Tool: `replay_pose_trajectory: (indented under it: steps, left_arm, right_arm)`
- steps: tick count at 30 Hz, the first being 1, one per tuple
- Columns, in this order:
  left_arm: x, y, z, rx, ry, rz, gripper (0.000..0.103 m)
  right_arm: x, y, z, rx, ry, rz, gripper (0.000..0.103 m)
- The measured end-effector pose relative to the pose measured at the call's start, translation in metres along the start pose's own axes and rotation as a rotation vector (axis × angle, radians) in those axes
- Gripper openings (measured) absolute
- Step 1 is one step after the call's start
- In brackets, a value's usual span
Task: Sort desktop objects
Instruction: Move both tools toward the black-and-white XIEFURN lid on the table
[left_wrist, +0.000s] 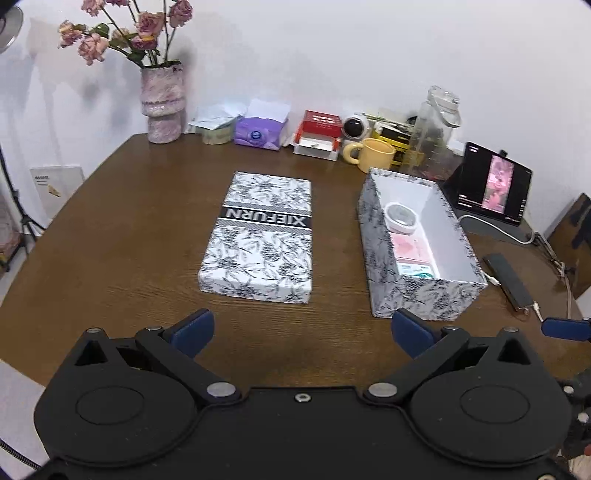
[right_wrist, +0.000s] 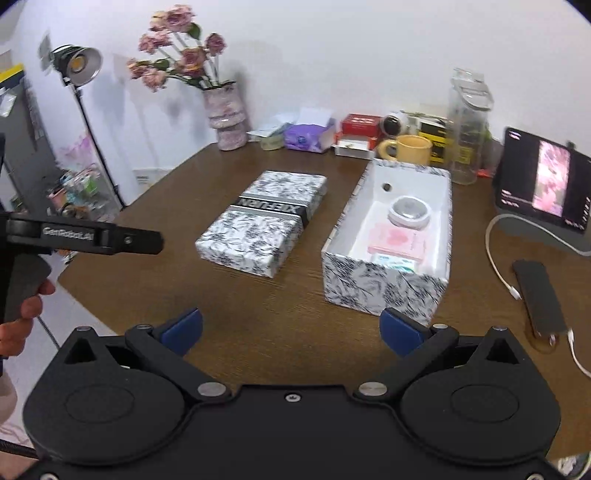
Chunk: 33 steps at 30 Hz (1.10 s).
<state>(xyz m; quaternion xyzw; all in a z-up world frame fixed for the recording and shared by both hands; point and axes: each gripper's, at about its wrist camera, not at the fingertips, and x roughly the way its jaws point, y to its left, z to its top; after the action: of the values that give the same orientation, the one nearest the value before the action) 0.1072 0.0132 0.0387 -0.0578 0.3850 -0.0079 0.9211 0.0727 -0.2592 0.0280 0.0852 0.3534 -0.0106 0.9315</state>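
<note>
Left wrist view showed the open box (left_wrist: 448, 295) just ahead of the left gripper (left_wrist: 301, 334), off its right finger, holding a round white case (left_wrist: 402, 218), a pink card (left_wrist: 410, 249) and a small packet (left_wrist: 417, 267). Its patterned lid (left_wrist: 260, 236) lay straight ahead, well apart from the box on the brown table (left_wrist: 122, 236). That gripper was spread wide and held nothing. The right gripper (right_wrist: 291, 330) was likewise spread wide and empty, the box (right_wrist: 384, 291) just beyond its right finger. Farther back stood a yellow mug (left_wrist: 373, 155), a tablet (left_wrist: 493, 184) and a vase (left_wrist: 162, 107).
</note>
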Motion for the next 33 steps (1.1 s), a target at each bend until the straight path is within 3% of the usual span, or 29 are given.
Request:
replay_pose_trajectory:
  steps: [14,26,33]
  left_arm:
    - [-0.018,-0.001,0.011,-0.024,-0.016,0.099,0.103]
    - [-0.008,0.025,0.03,-0.068,-0.04,0.096,0.103]
    - [0.013,0.052,0.056,-0.057,-0.025,0.104,0.103]
  right_arm:
    - [0.0,0.01,0.032,-0.111,-0.026,0.071,0.103]
    - [0.016,0.011,0.069,-0.123,-0.08,0.038,0.103]
    - [0.046,0.01,0.092,-0.091,-0.055,0.026,0.103]
